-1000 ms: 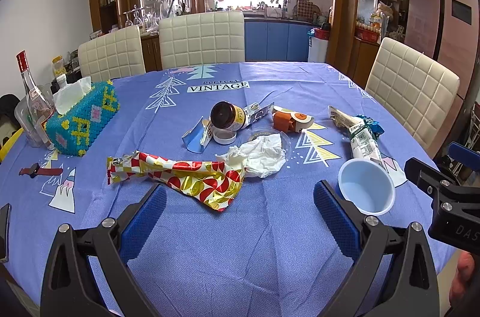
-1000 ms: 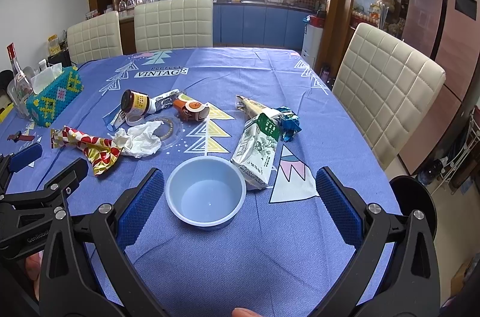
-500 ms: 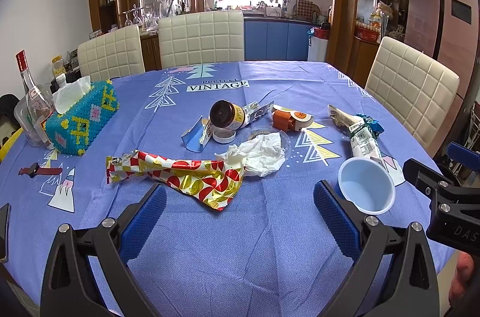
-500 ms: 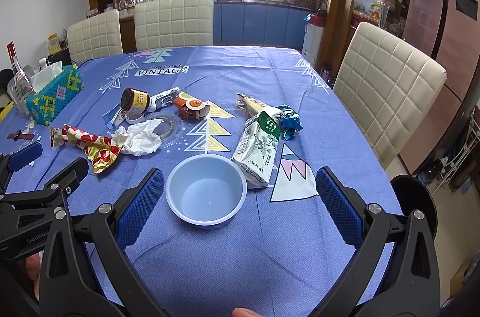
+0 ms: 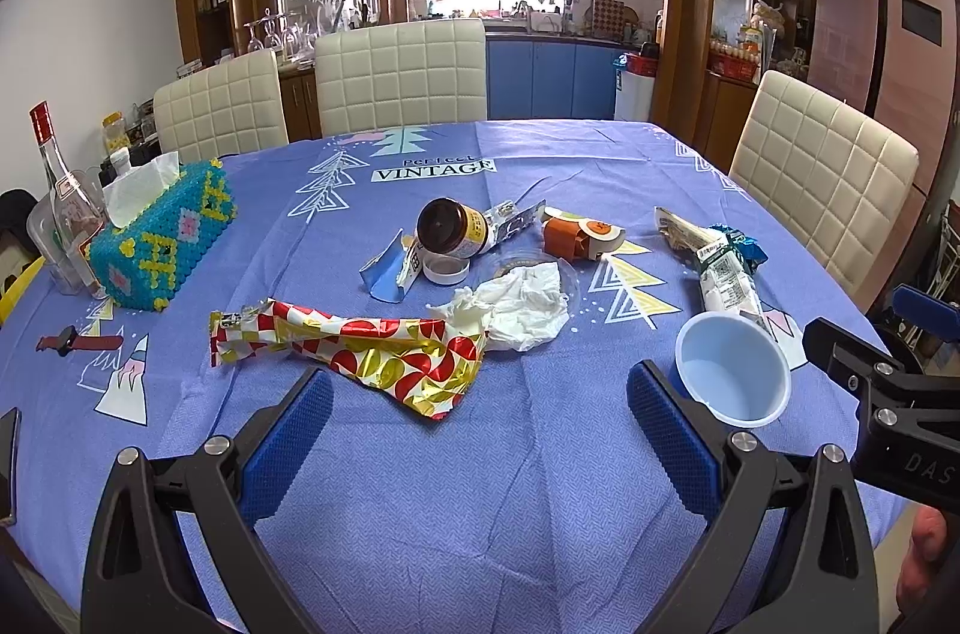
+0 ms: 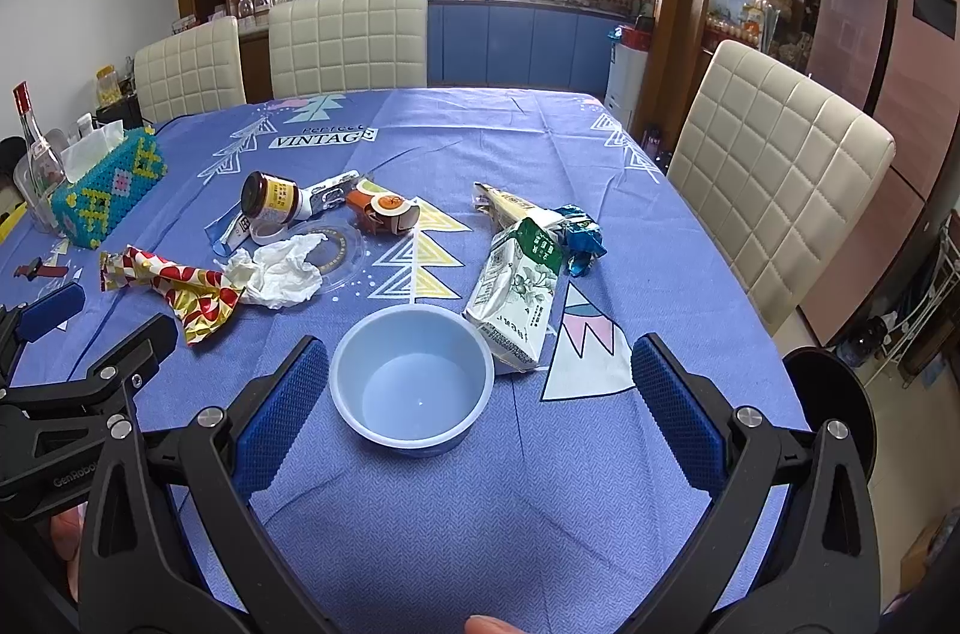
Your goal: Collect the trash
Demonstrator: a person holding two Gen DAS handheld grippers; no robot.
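Trash lies on the blue tablecloth [image 5: 480, 484]. A red and gold foil wrapper [image 5: 354, 349] lies just beyond my open, empty left gripper [image 5: 480, 442]. A crumpled white tissue [image 5: 516, 304], a brown jar [image 5: 450, 229] on its side, an orange carton [image 5: 576, 238] and a white and green milk pack [image 5: 723, 280] lie farther out. An empty pale blue bowl [image 6: 414, 385] stands upright just ahead of my open, empty right gripper [image 6: 474, 418], nearer its left finger. The milk pack [image 6: 519, 298] lies beside the bowl.
A beaded tissue box [image 5: 159, 238] and a glass bottle [image 5: 60, 202] stand at the far left. A red watch [image 5: 78, 341] lies near the left edge. Cream chairs [image 5: 402, 76] surround the table. A blue foil wrapper [image 6: 579, 232] lies by the milk pack.
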